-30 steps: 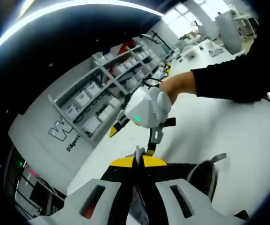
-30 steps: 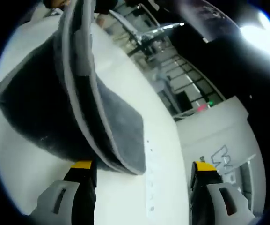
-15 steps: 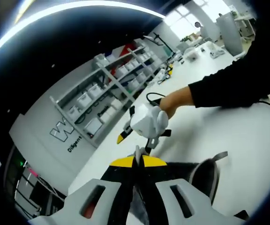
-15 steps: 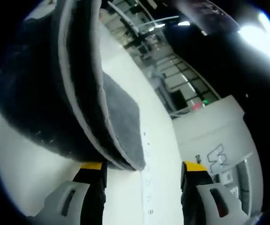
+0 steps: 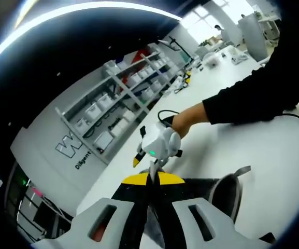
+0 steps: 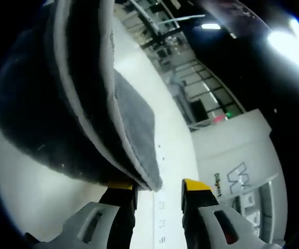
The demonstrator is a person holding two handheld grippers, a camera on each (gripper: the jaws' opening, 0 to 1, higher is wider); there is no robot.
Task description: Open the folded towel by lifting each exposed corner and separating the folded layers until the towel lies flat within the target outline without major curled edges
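The left gripper (image 5: 149, 179) is clamped on the dark grey towel (image 6: 61, 104); the right gripper (image 6: 157, 185) stands slightly parted at its lower corner.

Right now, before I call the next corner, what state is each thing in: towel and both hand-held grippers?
Towel: dark grey, still folded in layers, lifted off the white table, not flat.
Left hand-held gripper: jaws shut on a towel edge.
Right hand-held gripper: jaws narrowly apart at the towel's lower corner, not clamped.
Person's hand: holding the right hand-held gripper above the table.
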